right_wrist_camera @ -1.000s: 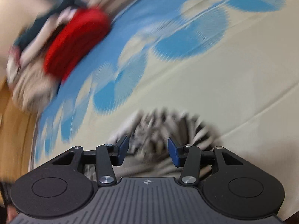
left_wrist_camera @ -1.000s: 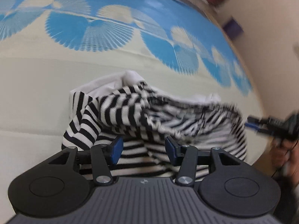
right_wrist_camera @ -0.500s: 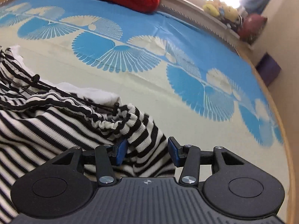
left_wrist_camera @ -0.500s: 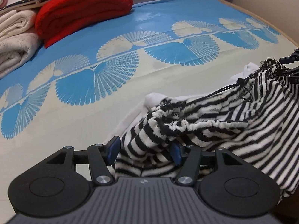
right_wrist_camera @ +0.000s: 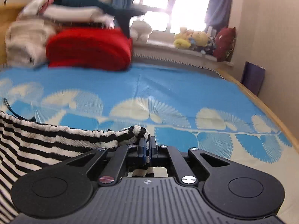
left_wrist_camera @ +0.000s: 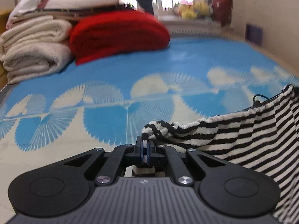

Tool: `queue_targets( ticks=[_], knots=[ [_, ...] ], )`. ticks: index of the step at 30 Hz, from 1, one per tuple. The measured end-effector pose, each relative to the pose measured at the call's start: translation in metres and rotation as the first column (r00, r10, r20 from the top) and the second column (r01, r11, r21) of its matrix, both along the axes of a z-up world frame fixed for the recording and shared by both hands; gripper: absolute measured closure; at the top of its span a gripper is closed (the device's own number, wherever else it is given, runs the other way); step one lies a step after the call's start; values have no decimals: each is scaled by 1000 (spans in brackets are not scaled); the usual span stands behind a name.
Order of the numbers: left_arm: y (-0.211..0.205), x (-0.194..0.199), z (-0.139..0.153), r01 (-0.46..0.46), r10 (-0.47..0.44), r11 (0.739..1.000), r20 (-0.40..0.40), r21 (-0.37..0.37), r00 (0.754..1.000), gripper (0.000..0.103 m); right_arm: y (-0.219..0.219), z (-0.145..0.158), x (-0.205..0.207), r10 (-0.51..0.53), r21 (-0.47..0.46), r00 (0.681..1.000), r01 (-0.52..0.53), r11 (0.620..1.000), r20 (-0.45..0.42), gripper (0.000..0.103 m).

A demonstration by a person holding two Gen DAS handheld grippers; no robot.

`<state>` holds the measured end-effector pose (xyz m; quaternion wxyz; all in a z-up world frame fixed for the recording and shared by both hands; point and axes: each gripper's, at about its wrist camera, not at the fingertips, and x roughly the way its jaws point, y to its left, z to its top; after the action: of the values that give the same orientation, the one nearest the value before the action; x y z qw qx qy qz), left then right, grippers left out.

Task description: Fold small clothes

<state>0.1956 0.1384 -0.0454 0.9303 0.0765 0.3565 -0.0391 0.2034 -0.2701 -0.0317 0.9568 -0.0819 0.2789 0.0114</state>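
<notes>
Pinching striped garment [left_wrist_camera: 233, 138] waistband btwn both hand-held grippers, left [left_wrist_camera: 145, 149], right [right_wrist_camera: 147, 147].

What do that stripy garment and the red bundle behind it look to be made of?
Striped garment: soft knitted cloth, probably cotton, matte; ribbed loops show along its gathered edge. Red bundle: thick, fuzzy folded blanket, perhaps fleece; blur leaves it uncertain.

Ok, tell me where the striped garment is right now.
The striped garment is stretched between the two grippers above the blue patterned bedspread: the left gripper pinches one end of its waistband, the right gripper the other.
</notes>
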Motion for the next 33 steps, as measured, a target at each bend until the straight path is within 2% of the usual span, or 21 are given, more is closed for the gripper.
queue_targets(
  ticks=[2, 5, 6, 7, 8, 9, 10, 11, 12, 13, 14, 15, 16, 18, 21, 27, 31, 33],
  knots=[
    [-2, 10, -5, -7, 7, 1000, -16, 4, 1000, 100, 6, -7, 11, -16, -19, 1000, 16, 1000, -24, 101],
    [1, 27, -17, -29, 26, 999, -75, -38, 997, 96, 12, -20, 27, -56, -77, 995, 50, 996, -77, 101],
    [3, 29, -25, -44, 37, 998, -121, -52, 992, 92, 13, -28, 32, -71, -94, 992, 61, 994, -105, 101],
    [4, 35, -33, -57, 44, 996, -186, -64, 982, 91, 13, -38, 38, -82, -113, 985, 65, 991, -153, 100],
    [6, 37, -42, -68, 49, 995, -244, -69, 968, 88, 14, -50, 43, -81, -123, 972, 55, 991, -222, 96],
    [8, 40, -49, -82, 59, 995, -302, -64, 952, 88, 12, -63, 48, -80, -110, 946, 48, 993, -313, 92],
    [11, 40, -50, -91, 63, 993, -320, -74, 945, 88, 8, -73, 51, -80, -66, 915, 59, 996, -396, 89],
    [14, 37, -46, -94, 56, 990, -317, -106, 947, 88, 2, -73, 49, -84, -18, 906, 84, 996, -415, 89],
    [20, 34, -40, -97, 46, 983, -309, -153, 950, 85, -3, -66, 46, -91, 16, 913, 106, 994, -398, 88],
    [26, 30, -35, -103, 39, 975, -304, -197, 952, 72, -8, -59, 42, -93, 52, 920, 122, 991, -381, 82],
    [30, 25, -31, -108, 34, 967, -306, -229, 951, 55, -14, -51, 38, -91, 93, 925, 135, 986, -369, 71],
    [36, 20, -29, -114, 24, 958, -322, -262, 946, 47, -20, -44, 33, -83, 141, 928, 143, 980, -363, 65],
    [40, 15, -29, -114, 9, 953, -349, -281, 937, 47, -27, -39, 27, -72, 187, 929, 148, 971, -362, 56],
    [41, 6, -29, -97, -25, 953, -393, -288, 919, 47, -39, -32, 15, -43, 245, 924, 146, 959, -380, 55],
    [42, -16, -30, -13, -95, 967, -408, -253, 908, 47, -54, -29, -4, 30, 292, 906, 105, 951, -422, 55],
    [64, -55, -52, 30, -176, 960, -516, -279, 838, 47, -75, -47, -57, 152, 331, 804, 59, 942, -574, 53],
    [67, -82, -61, 76, -228, 957, -562, -280, 795, 47, -79, -57, -86, 232, 371, 739, 27, 928, -632, 48],
    [66, -90, -65, 92, -238, 958, -577, -271, 781, 47, -77, -62, -95, 239, 353, 718, 9, 936, -654, 47]
  ],
)
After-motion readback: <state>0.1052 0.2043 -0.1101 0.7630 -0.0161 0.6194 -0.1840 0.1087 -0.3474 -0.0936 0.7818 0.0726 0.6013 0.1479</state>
